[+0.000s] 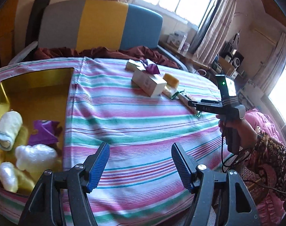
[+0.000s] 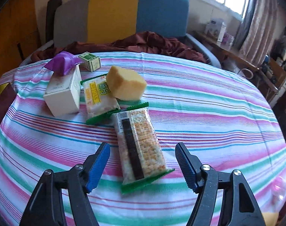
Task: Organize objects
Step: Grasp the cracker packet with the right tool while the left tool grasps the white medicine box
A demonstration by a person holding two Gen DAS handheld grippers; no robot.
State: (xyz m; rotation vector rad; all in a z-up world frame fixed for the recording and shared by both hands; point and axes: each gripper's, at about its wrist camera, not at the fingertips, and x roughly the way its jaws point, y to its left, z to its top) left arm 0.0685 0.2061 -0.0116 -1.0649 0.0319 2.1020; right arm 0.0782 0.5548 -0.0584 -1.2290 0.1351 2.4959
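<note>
Right now we see a table with a striped cloth on it, pink, green and white. We will use the white box on it as our landmark.

On top of the white box's far end sits a purple packet. Just behind the box stands a small green and white box. Right beside the white box, on its right, lies a cracker pack with green ends, and a yellow sponge block rests partly on that pack's far end. A second cracker pack lies nearer to us than the white box, touching the first pack's near end.

Our right gripper hangs over this second pack. Its blue pads stand apart on either side of the pack and do not press on it, so it holds nothing.

Our left gripper is spread wide too, with only striped cloth between its pads. Far to the left of the white box we see a gold box with a rolled white towel, a purple packet and some shiny white wrapped lumps inside; we think these are plastic bags, but they are blurry.

From the left view a hand in a flowered sleeve holds the right gripper's handle.
</note>
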